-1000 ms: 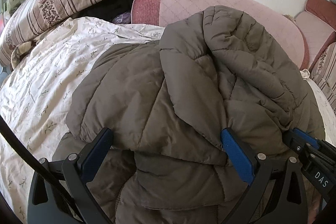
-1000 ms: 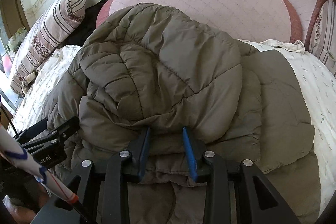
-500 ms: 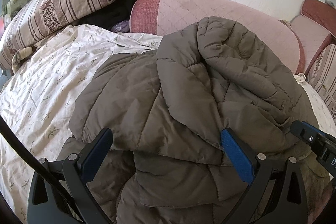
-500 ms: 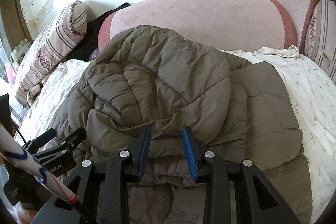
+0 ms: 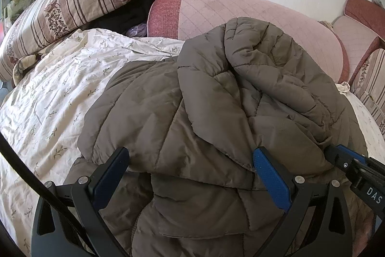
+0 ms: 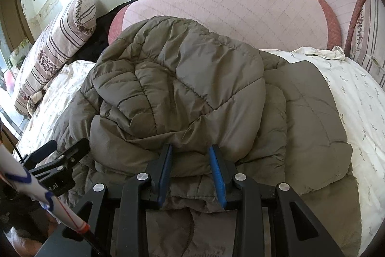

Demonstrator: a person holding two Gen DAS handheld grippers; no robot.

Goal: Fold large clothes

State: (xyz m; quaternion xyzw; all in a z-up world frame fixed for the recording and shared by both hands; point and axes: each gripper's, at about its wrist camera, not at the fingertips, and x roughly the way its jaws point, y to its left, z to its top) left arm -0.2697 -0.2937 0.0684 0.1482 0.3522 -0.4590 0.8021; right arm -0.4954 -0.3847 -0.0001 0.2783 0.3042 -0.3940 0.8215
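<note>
Jacket: a grey-brown quilted puffer jacket (image 5: 197, 127) lies on the bed, in front of the pink headboard (image 5: 240, 13); its upper part is already folded back over the lower part.
Bed sheet: the flowered sheet (image 5: 55, 93) shows on both sides of the jacket.
Left gripper: the left gripper (image 5: 192, 175) hangs over the near edge of the jacket, fingers wide apart, nothing clamped; the cloth lies between them, but I see no pressing.
Right gripper: the right gripper (image 6: 191, 175) is at the near hem, on the side of the jacket away from the striped pillow (image 6: 57, 49). Its fingers are close together with a roll of the hem between; I judge they clamp it.
Change: against a second ago the folded mound sits a little lower before the headboard, and the right fingers kept the same gap.
Meaning: the fold seems laid down; probably the next step is to let go the hem and press the bundle flat.
</note>
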